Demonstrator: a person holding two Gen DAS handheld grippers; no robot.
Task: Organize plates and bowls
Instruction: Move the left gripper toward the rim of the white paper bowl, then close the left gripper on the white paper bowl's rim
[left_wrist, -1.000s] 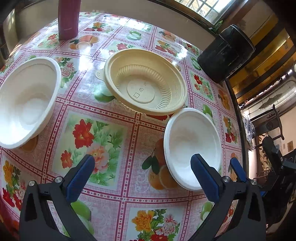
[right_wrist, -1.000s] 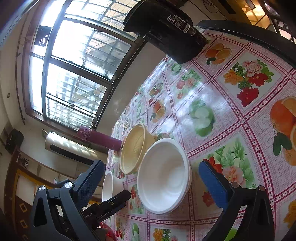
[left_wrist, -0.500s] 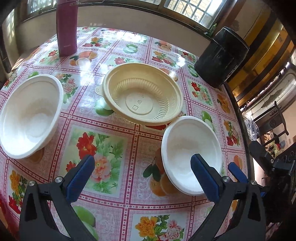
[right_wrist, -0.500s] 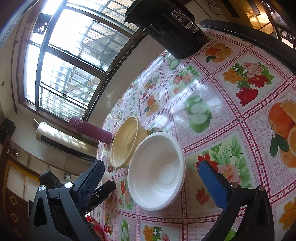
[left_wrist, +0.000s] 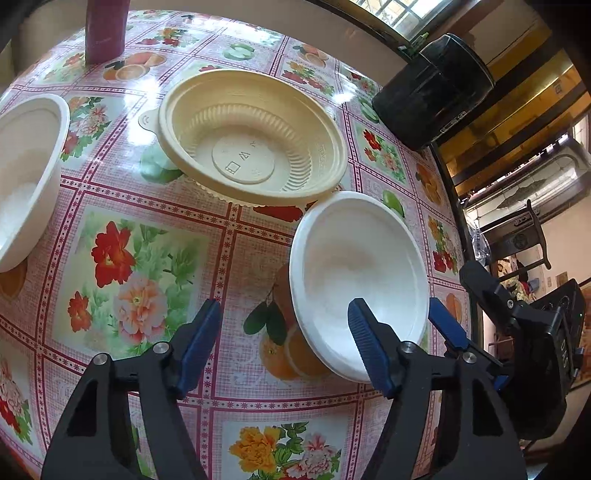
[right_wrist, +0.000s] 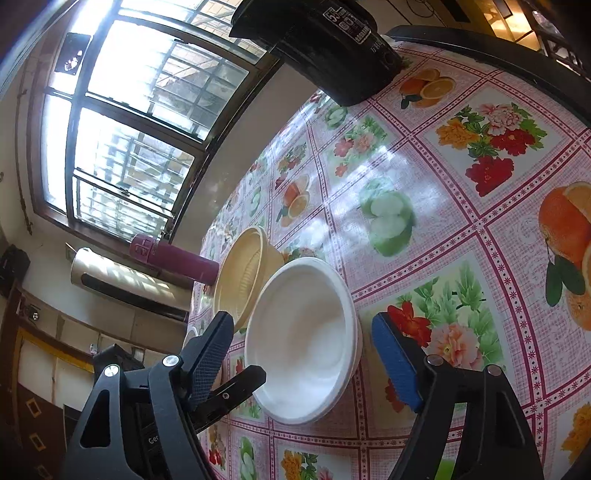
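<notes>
Left gripper (left_wrist: 284, 328): jaws part-open, have just been closing, nothing pinched; its right finger sits over the near rim of the small white bowl (left_wrist: 356, 273). Right gripper (right_wrist: 304, 350): jaws also just been closing, straddling that same bowl (right_wrist: 303, 343), pads not yet touching its rim. We judge the bowl lies just ahead of both claws, nearer the right one, which brackets it squarely. Beyond it, touching its far rim, sits the yellow bowl (left_wrist: 251, 136); 1 larger white bowl (left_wrist: 26, 177) rests well apart at far left on the flowered tablecloth (left_wrist: 147, 258).
</notes>
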